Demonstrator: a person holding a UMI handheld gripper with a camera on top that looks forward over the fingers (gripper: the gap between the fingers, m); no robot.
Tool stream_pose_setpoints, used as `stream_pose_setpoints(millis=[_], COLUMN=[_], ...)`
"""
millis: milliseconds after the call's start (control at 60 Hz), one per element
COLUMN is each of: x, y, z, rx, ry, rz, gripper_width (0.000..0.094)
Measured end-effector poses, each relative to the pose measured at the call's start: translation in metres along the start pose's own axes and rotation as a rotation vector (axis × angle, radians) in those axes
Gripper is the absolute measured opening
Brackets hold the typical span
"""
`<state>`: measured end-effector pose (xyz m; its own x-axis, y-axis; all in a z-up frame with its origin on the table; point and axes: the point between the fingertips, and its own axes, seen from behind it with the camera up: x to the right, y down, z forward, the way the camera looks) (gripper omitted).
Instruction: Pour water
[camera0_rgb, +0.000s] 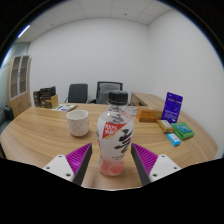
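A clear plastic bottle (115, 140) with a black cap, a white label with black and red markings, and a pinkish bottom stands upright on the wooden table (40, 135). It stands between my fingers, with a small gap on each side. My gripper (112, 160) is open, its purple pads (80, 158) flanking the bottle's lower half. A white cup (78, 123) stands on the table just beyond and to the left of the bottle.
To the right on the table are an orange box (149, 114), an upright purple box (172, 106), a green pack (183, 130) and a small blue item (174, 140). Office chairs (106, 92) stand behind the table, and a cabinet (20, 85) stands at the far left.
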<state>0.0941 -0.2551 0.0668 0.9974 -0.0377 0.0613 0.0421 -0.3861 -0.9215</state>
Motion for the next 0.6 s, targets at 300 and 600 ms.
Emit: stream_pose_setpoints(millis=[300, 600], x=[0.006, 0.047], y=[0.000, -0.087], z=[0.023, 0.012], rx=[0.034, 0.049], ry=[0.055, 0.178], rz=[0.051, -0.275], gripper_width=[0.0383, 0.0334])
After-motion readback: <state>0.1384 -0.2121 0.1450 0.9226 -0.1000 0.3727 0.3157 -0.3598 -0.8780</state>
